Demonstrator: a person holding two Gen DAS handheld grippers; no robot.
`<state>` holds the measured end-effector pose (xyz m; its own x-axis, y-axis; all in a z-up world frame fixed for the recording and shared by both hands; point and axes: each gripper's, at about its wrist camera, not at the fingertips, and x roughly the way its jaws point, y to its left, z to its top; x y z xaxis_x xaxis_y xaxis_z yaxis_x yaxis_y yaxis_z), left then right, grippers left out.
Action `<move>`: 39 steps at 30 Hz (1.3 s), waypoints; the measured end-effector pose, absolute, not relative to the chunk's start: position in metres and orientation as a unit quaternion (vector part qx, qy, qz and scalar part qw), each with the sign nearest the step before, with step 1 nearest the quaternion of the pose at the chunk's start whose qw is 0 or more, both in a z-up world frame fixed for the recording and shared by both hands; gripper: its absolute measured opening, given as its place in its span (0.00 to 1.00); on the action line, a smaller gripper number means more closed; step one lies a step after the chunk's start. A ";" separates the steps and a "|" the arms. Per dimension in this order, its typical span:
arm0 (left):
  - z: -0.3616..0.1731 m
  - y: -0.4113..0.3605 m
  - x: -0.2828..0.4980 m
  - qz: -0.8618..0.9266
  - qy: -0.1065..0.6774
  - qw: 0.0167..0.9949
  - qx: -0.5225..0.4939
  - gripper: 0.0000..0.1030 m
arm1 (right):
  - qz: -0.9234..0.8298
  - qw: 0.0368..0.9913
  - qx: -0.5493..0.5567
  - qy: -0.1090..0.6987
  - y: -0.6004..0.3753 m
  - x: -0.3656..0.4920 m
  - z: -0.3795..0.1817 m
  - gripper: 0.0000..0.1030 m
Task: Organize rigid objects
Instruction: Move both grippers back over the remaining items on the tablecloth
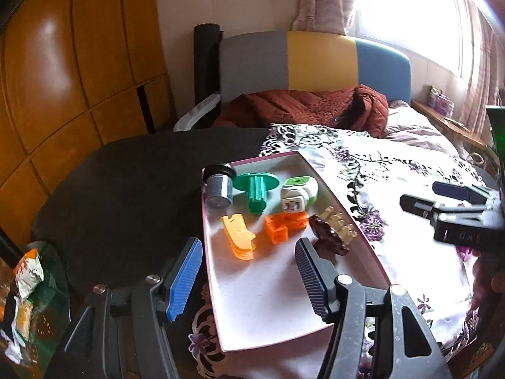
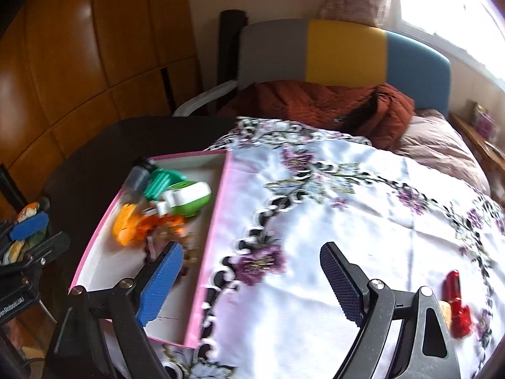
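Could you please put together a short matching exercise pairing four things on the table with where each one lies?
Things:
1. green spool
2. orange block
3. red item
4. dark jar

Places:
A. outside the tray, on the flowered cloth
B. far left corner of the tray
C. between the jar and the green-and-white plug
D. just in front of the green-and-white plug

Pairs: 1-C, 2-D, 3-A, 4-B

Both wrist views look steeply down, sharing the pink tray [image 1: 372, 254].
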<state>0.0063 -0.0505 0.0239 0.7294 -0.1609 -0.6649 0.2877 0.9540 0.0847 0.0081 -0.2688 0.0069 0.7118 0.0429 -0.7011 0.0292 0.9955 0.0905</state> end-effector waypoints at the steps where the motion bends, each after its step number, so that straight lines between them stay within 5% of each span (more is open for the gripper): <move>1: 0.024 -0.053 0.006 -0.124 0.347 0.925 0.094 0.60 | -0.004 0.925 0.051 0.377 -0.277 0.006 0.008 0.87; 19: 0.022 -0.120 -0.011 -0.195 0.339 0.907 0.160 0.60 | -0.218 0.912 0.108 0.330 -0.455 -0.048 0.032 0.92; 26: 0.016 -0.160 -0.012 -0.246 0.359 0.884 0.170 0.60 | -0.330 0.868 0.245 0.278 -0.529 -0.086 0.023 0.92; 39: -0.005 -0.275 -0.032 -0.433 0.394 0.792 0.172 0.60 | -0.333 0.845 0.318 0.271 -0.547 -0.101 0.011 0.92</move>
